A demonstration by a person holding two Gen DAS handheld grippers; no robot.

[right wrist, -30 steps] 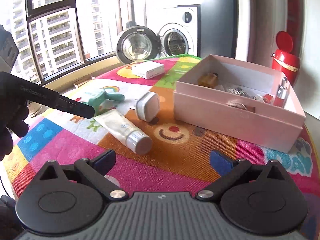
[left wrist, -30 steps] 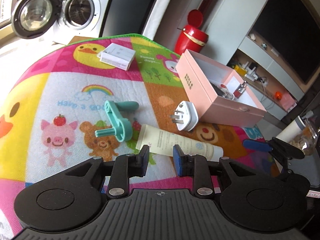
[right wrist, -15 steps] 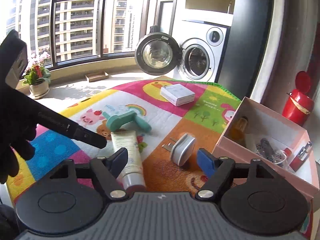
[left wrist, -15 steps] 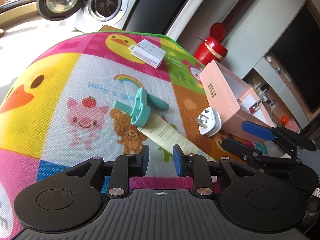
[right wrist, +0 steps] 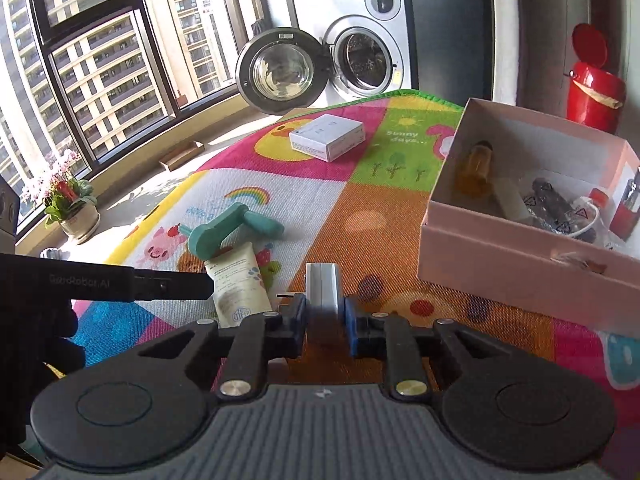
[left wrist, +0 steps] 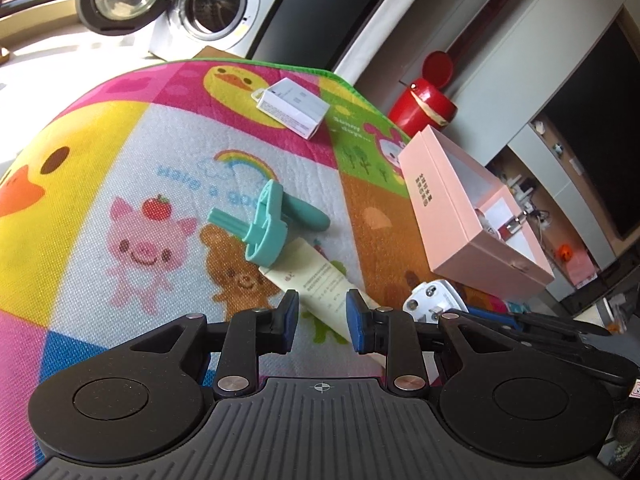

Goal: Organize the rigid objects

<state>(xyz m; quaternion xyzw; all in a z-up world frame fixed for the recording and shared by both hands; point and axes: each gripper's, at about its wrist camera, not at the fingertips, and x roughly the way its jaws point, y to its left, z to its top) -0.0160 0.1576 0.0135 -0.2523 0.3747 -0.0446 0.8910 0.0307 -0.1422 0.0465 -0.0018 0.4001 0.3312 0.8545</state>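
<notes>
On the colourful play mat (right wrist: 360, 216) stands a white plug adapter (right wrist: 322, 288) on its edge. My right gripper (right wrist: 325, 312) is closing its jaws and both blue pads press on the adapter's sides. The left wrist view shows the adapter (left wrist: 430, 298) beside the open pink box (left wrist: 452, 208). My left gripper (left wrist: 322, 316) is shut with nothing between its pads, hovering over a cream tube (left wrist: 316, 284). A teal plastic tool (left wrist: 268, 224) lies on the tube's far end. The pink box (right wrist: 500, 264) holds several small items.
A small white carton (right wrist: 326, 138) lies at the mat's far side. Behind the mat are a washing machine (right wrist: 360, 48) with its door open and a red bin (right wrist: 592, 88). A flower pot (right wrist: 68, 200) stands by the window on the left.
The right gripper went from wide open to closed around the white adapter and came in close to it. The left gripper stayed shut and rolled slightly.
</notes>
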